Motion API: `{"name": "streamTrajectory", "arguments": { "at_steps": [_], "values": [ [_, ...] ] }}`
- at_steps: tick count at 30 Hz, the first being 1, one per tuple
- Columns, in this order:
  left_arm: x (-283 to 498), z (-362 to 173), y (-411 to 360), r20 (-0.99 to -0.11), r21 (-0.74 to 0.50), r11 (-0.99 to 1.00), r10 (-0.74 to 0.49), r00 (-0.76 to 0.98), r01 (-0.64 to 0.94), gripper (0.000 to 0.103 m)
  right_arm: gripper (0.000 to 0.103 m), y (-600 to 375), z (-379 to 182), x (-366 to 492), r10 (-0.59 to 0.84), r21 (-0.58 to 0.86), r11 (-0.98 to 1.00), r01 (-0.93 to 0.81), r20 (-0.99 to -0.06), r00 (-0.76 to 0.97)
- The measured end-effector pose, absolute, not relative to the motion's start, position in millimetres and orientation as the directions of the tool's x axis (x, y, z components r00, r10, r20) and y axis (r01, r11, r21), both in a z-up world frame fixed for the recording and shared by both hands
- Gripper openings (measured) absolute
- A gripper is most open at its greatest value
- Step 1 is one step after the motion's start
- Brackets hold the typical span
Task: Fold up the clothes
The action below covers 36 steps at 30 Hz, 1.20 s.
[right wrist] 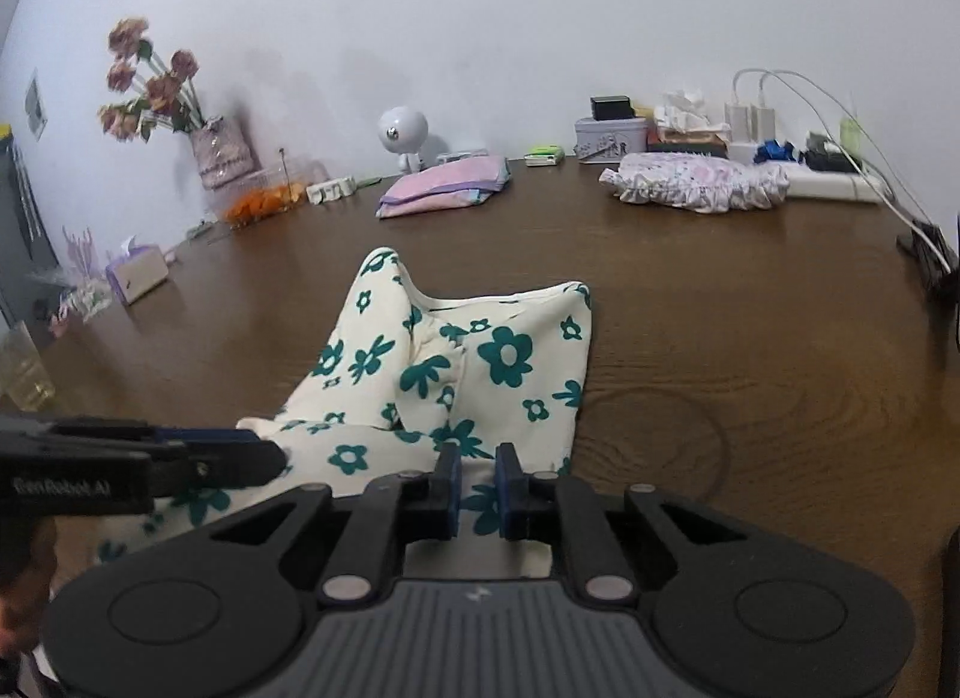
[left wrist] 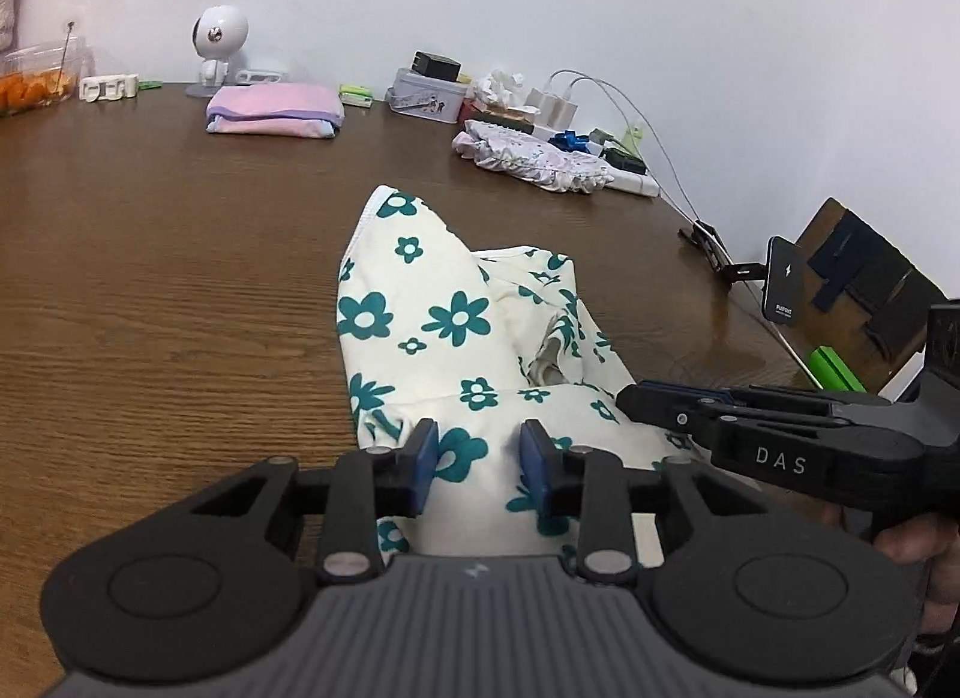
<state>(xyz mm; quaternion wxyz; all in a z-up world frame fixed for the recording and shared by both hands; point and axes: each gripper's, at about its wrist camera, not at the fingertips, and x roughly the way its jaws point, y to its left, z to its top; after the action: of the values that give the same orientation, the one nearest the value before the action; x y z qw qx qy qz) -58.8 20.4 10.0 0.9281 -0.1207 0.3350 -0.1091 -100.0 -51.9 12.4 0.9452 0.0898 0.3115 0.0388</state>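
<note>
A cream garment with teal flowers lies crumpled on the brown wooden table, its near end lifted toward both cameras. My left gripper is shut on a thick bunch of that cloth, which fills the gap between the blue pads. My right gripper is shut on the near edge of the same garment, pads close together. Each gripper shows in the other's view: the right gripper comes in from the right and the left gripper from the left, both tips on the cloth.
A folded pink cloth and a ruffled white garment lie at the back. Along the wall stand a white figurine, a tin box, chargers with cables and a flower vase. A phone on a stand is at the right edge.
</note>
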Motion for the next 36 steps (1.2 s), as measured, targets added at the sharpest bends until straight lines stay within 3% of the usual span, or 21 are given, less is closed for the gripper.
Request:
{"name": "streamTrajectory", "arguments": {
  "at_steps": [4,5,9,11,12,13,15,18,19,26,28,32,36],
  "values": [
    [-59.7,10.0,21.6,-0.586,-0.306,0.943,-0.293,0.755,0.129,0.033,0.011,-50.7,15.1,-98.0,0.134,0.185,0.982,-0.031,-0.579,0.804],
    [-61.5,9.7,21.3,-0.583,-0.303,0.944,-0.292,0.758,0.130,0.033,0.015,-51.7,18.9,-102.1,0.149,0.193,0.980,-0.046,-0.565,0.812],
    [-61.9,8.4,20.5,-0.577,-0.303,0.944,-0.292,0.763,0.132,0.033,0.015,-32.7,26.0,-108.0,0.268,0.176,0.963,-0.203,-0.565,0.780],
    [-66.6,13.2,23.2,-0.574,-0.301,0.946,-0.283,0.768,0.124,0.033,0.012,-24.9,17.9,-104.0,0.255,0.143,0.967,-0.211,-0.591,0.765],
    [-69.4,15.9,24.7,-0.572,-0.299,0.947,-0.278,0.772,0.119,0.034,0.012,-22.2,14.8,-102.8,0.245,0.127,0.969,-0.212,-0.596,0.765],
    [-72.1,18.6,26.2,-0.570,-0.298,0.948,-0.273,0.775,0.115,0.041,0.011,-19.6,11.7,-101.5,0.235,0.110,0.971,-0.212,-0.600,0.765],
    [-92.1,30.5,26.2,-0.538,-0.230,0.962,-0.250,0.805,0.145,0.048,0.011,-21.4,14.7,-97.8,0.241,0.129,0.970,-0.207,-0.619,0.747],
    [-132.1,44.0,18.7,-0.463,-0.037,0.980,-0.192,0.866,0.197,0.073,0.011,-23.4,19.3,-93.0,0.252,0.138,0.967,-0.214,-0.647,0.720],
    [-143.4,46.0,14.6,-0.449,0.015,0.974,-0.195,0.872,0.226,0.076,0.011,-22.4,22.3,-91.1,0.255,0.136,0.966,-0.221,-0.655,0.711],
    [-187.8,31.9,-26.4,-0.464,0.271,0.815,-0.355,0.811,0.512,0.082,0.016,-22.1,33.6,-67.3,0.313,0.146,0.945,-0.292,-0.659,0.684],
    [-190.0,22.2,-40.2,-0.471,0.351,0.772,-0.344,0.813,0.530,0.082,0.016,-21.1,26.9,-55.5,0.320,0.158,0.942,-0.295,-0.686,0.653],
    [-204.7,-4.1,-60.7,-0.403,0.554,0.691,-0.267,0.875,0.465,0.087,0.015,-21.6,24.2,-50.0,0.334,0.163,0.934,-0.318,-0.717,0.612],
    [-228.2,-29.8,-70.2,-0.407,0.658,0.569,-0.281,0.869,0.493,0.088,0.015,-10.8,27.8,-60.6,0.316,0.122,0.930,-0.348,-0.749,0.583]
  ]
}}
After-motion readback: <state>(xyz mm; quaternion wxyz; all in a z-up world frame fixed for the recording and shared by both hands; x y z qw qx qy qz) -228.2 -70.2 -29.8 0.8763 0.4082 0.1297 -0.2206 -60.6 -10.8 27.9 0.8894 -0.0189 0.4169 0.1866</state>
